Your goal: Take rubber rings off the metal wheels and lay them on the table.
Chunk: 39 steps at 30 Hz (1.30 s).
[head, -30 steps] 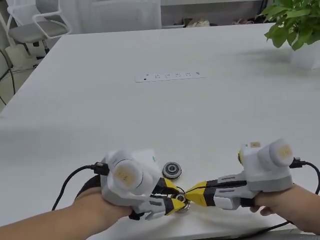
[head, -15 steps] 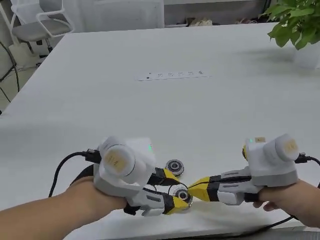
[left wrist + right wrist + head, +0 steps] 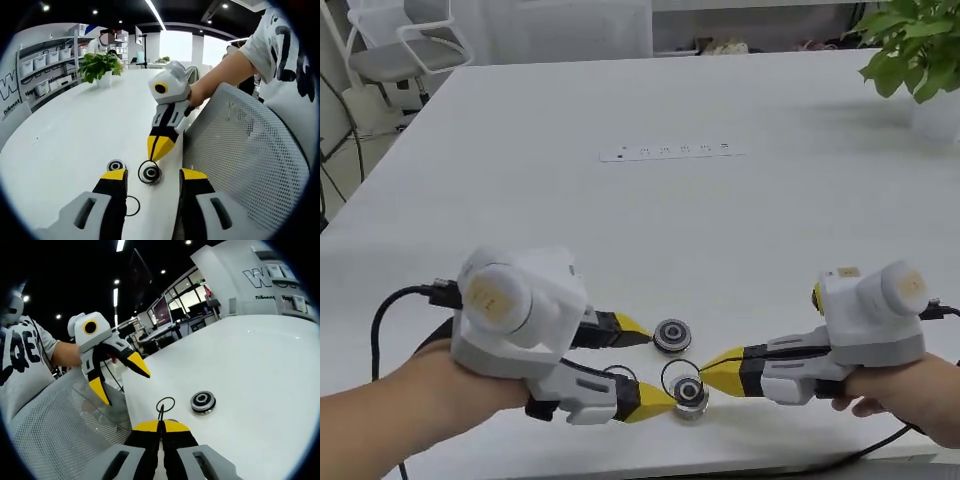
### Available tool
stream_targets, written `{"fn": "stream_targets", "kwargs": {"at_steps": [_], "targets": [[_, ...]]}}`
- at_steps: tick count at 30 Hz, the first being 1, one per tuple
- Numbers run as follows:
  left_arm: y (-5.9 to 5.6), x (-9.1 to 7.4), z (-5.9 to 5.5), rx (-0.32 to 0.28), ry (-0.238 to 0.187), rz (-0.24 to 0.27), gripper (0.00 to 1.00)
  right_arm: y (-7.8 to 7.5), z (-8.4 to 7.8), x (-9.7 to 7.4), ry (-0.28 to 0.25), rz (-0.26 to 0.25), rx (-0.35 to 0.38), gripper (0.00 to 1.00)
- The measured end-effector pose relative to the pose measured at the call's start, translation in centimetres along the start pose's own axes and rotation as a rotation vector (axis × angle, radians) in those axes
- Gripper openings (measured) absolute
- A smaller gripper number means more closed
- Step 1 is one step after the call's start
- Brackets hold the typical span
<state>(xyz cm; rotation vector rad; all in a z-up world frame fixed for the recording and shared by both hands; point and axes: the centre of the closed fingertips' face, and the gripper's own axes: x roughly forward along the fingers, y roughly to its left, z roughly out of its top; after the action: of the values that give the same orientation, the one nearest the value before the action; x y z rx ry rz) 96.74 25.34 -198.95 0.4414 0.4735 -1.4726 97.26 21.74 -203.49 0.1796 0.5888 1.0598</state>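
1. Pinching a rubber ring (image 3: 165, 404), the right gripper (image 3: 704, 376) has its fingers clenched above a bared wheel (image 3: 691, 394).
2. The left gripper (image 3: 660, 367) has its fingers spread, empty.
3. A second ring (image 3: 132, 205) lies on the surface (image 3: 620, 230); the farther wheel (image 3: 671, 335) seemingly wears its own.

Counted: two metal wheels (image 3: 671, 335) (image 3: 689, 393), two rubber rings (image 3: 165, 404) (image 3: 132, 205), two grippers (image 3: 658, 367) (image 3: 706, 372) — one power strip (image 3: 672, 152), one potted plant (image 3: 910, 45), one chair (image 3: 405, 45) also noted.
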Motion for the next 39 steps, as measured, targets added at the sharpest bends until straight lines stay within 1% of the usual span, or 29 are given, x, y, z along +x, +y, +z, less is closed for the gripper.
{"fn": "stream_targets", "kwargs": {"at_steps": [5,7,9,11,14,18,20,22,25,28,31,35,39], "targets": [[0.1,-1.5,0.8,-0.009,-0.034,0.025,0.43,0.5,0.3,0.1,0.011,0.012,-0.011,0.00],[0.0,-1.9,0.8,-0.010,-0.036,0.027,0.48,0.5,0.4,0.1,0.016,0.017,-0.016,0.00],[-0.1,-2.4,0.6,-0.014,-0.035,0.034,0.54,0.6,0.6,0.1,0.018,0.020,-0.017,0.00],[-0.1,-3.0,0.5,-0.024,-0.043,0.046,0.54,0.7,0.8,0.2,0.022,0.022,-0.022,0.00],[0.2,-3.7,0.3,-0.058,-0.060,0.067,0.54,0.7,1.1,0.2,0.029,0.024,-0.032,0.00],[0.5,-4.9,0.2,-0.090,-0.083,0.094,0.58,0.7,1.7,0.4,0.036,0.027,-0.042,0.00],[0.7,-5.4,0.1,-0.092,-0.087,0.109,0.59,0.6,2.1,0.6,0.039,0.029,-0.050,0.00],[1.1,-6.0,-0.1,-0.092,-0.087,0.132,0.60,0.8,2.5,0.9,0.040,0.033,-0.059,0.00],[1.4,-6.6,-0.4,-0.101,-0.091,0.151,0.62,0.9,3.0,1.4,0.040,0.040,-0.065,0.00],[1.5,-6.9,-0.9,-0.115,-0.089,0.164,0.66,1.1,3.1,1.9,0.051,0.047,-0.075,0.00],[1.5,-7.3,-1.3,-0.116,-0.087,0.180,0.70,1.2,3.2,2.6,0.062,0.052,-0.082,0.00],[1.6,-7.7,-1.4,-0.127,-0.094,0.193,0.71,1.3,3.3,3.3,0.071,0.061,-0.090,0.00],[1.8,-8.0,-1.6,-0.137,-0.097,0.205,0.72,1.3,3.0,4.1,0.091,0.066,-0.094,0.00]]}}
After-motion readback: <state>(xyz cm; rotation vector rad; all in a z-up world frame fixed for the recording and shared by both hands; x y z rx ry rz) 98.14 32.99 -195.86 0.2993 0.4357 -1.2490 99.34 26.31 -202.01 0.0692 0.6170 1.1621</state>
